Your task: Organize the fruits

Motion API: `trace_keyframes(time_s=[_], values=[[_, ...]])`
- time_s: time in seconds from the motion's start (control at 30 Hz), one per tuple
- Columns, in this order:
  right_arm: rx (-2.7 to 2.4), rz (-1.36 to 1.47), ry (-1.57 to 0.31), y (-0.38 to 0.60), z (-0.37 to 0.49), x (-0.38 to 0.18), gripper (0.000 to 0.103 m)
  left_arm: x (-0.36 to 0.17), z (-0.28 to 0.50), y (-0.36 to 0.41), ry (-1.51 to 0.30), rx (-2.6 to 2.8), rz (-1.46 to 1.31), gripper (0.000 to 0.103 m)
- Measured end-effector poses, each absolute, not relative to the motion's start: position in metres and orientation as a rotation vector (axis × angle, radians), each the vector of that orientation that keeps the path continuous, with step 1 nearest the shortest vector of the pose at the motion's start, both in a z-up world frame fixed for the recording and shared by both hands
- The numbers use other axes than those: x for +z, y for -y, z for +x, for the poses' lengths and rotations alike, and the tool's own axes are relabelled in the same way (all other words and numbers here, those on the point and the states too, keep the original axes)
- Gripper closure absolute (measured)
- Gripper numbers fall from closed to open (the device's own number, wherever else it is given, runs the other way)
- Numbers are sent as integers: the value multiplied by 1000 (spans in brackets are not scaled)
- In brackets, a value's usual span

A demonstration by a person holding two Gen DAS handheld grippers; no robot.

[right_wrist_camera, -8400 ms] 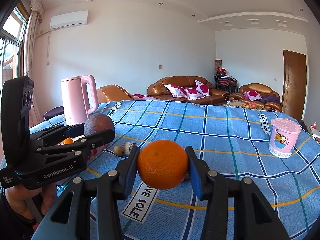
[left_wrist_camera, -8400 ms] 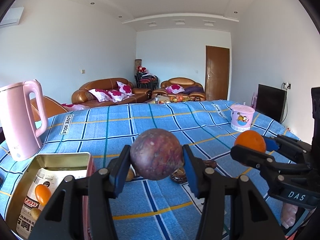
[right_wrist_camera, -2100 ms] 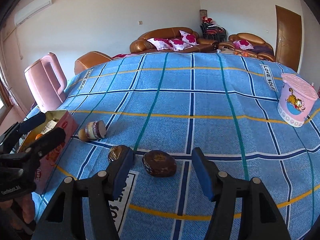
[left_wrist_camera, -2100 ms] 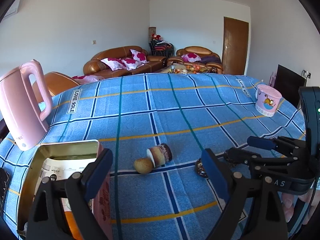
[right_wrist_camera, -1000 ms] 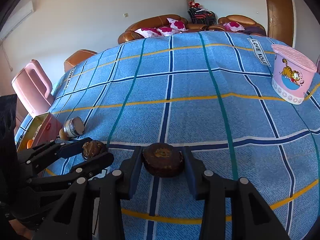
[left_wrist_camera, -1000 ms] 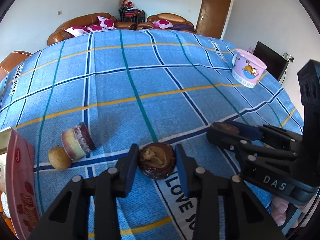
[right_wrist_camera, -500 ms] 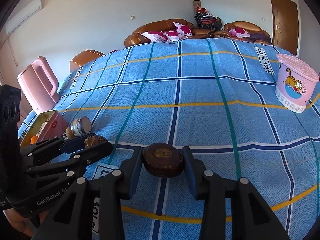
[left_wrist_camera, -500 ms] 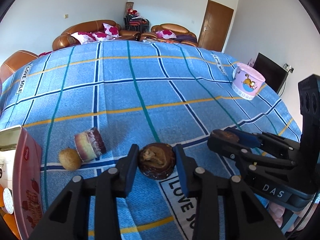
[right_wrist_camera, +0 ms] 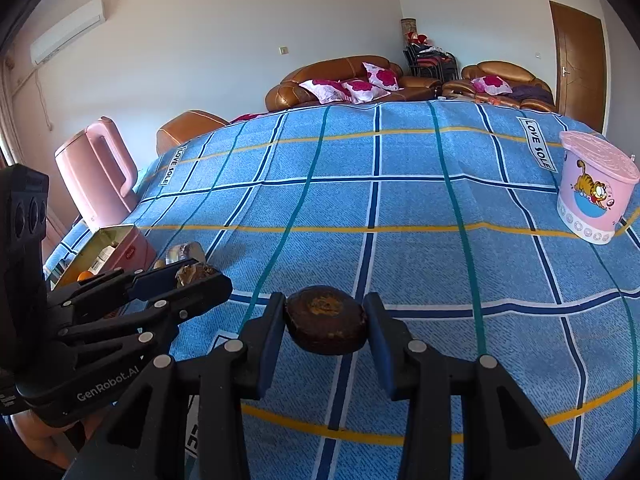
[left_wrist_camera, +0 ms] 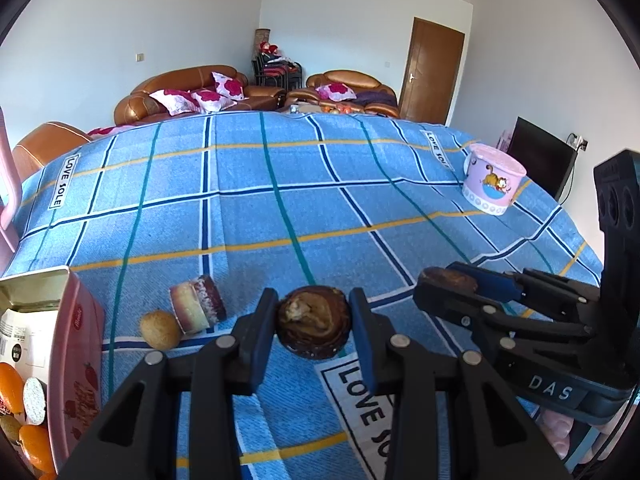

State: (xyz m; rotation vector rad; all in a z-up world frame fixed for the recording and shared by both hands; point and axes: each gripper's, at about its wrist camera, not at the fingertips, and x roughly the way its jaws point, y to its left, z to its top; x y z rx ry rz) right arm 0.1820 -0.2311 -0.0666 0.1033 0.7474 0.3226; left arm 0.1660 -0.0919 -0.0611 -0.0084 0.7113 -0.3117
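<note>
Since a couple of seconds back both claws went from wide open over the cloth to clamped on a dark piece each, and the orange and purple fruit they carried earlier are gone from the jaws. Left wrist view: left gripper [left_wrist_camera: 313, 322] is pinched on a dark brown round fruit [left_wrist_camera: 314, 326], wrinkly, with a tan dried patch on top, and it looks lifted just off the blue checked cloth [left_wrist_camera: 248, 216]. Just to its left a cut piece with a cream and purple face [left_wrist_camera: 197, 303] lies tipped on its side, touching a small tan round fruit [left_wrist_camera: 159, 329]. Further left the pink tin [left_wrist_camera: 76, 344] sits open with oranges [left_wrist_camera: 10, 386] showing inside. Off to the right the right gripper [left_wrist_camera: 446, 278] crosses the view with its own dark lump, and a pink cartoon tub [left_wrist_camera: 493, 178] stands well apart near the far edge. Right wrist view: right gripper [right_wrist_camera: 325, 322] is squeezed shut on a flattish dark brown fruit [right_wrist_camera: 326, 320] with an orange-ish scar on top, pads tight on both sides, nothing blocking it. Left gripper [right_wrist_camera: 192, 274] pokes in from the left holding its piece, partly covering the tin [right_wrist_camera: 128, 246]; a pink kettle [right_wrist_camera: 96, 170] stands behind that, cartoon tub [right_wrist_camera: 592, 188] far right.
</note>
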Motion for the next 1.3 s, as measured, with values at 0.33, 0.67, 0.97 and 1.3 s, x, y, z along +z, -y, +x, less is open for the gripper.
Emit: trace_keyframes(time_s=[0.33,0.67,0.97,1.3], values=[[329,105,-718,231,178,-63,61,-55,161,92,-667,-294,2,65],[330,96,-671,233,170,-59,61,-51,154,88,-623,-284,-10,65],[335,102,-631,236,164,-54,61,-49,150,87,-598,-273,-12,65],[334,93,-589,235,157,-49,61,-46,145,84,-569,-258,-21,65]])
